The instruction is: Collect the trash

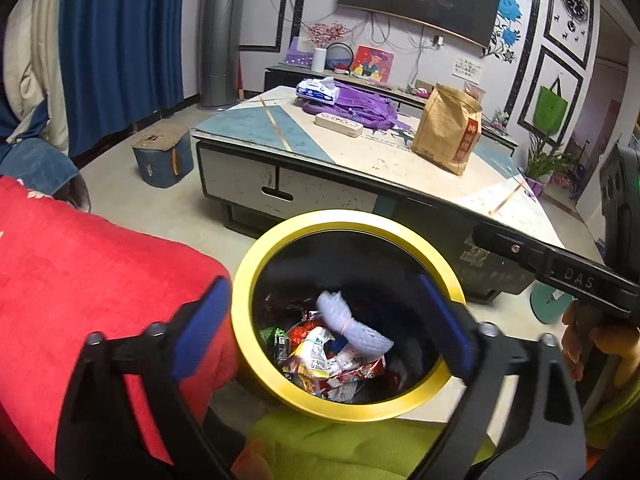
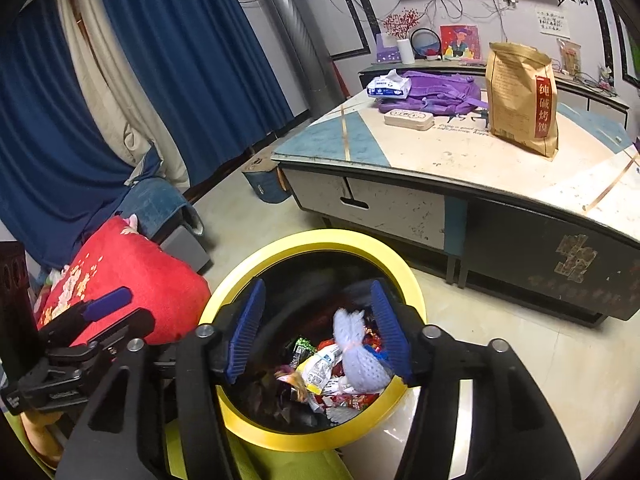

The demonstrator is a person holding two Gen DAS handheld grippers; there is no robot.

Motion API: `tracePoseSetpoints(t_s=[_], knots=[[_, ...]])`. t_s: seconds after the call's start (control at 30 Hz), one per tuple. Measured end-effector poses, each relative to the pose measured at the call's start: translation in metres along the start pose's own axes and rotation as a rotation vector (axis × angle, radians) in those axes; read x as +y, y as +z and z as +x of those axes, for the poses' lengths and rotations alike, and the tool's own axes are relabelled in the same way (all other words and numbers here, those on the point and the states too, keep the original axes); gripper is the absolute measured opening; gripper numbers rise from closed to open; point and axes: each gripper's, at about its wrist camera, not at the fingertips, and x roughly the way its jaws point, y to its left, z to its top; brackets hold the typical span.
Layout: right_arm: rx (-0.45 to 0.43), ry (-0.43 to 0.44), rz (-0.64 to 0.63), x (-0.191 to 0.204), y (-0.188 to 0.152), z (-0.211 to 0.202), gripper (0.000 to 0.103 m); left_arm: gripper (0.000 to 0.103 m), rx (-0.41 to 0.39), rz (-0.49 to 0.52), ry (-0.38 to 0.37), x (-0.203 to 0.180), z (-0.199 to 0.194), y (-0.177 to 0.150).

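Yellow bin rim (image 1: pixel 256 264) – red cushion (image 1: pixel 100 280) touching, floor (image 2: pixel 500 360) beyond.

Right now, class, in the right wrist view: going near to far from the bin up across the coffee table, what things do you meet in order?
yellow-rimmed bin → coffee table → cream box → purple backpack → tissue pack → white vase

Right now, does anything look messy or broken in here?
The table's dark front panel has a patchy, peeling label. The trash sits inside the yellow-rimmed bin, with none spilled on the floor that shows.
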Motion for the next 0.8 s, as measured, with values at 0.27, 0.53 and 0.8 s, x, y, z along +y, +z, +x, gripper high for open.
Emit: tracePoseSetpoints(t_s=[0.27, 0.53, 0.8], knots=[[-0.066, -0.014, -0.073, 0.022, -0.001, -0.024, 0.092, 0.092, -0.026, -0.052, 0.055, 0.018, -0.025, -0.002], [-0.073, 0.005, -0.194, 0.064, -0.014, -0.036, 0.097, 0.092, -0.044, -0.128, 0.127, 0.054, -0.059, -0.013], [-0.077, 0.065, -0.315, 0.119, -0.030, -0.040, 0.097, 0.092, -0.074, -0.190, 0.199, 0.082, -0.098, -0.031]])
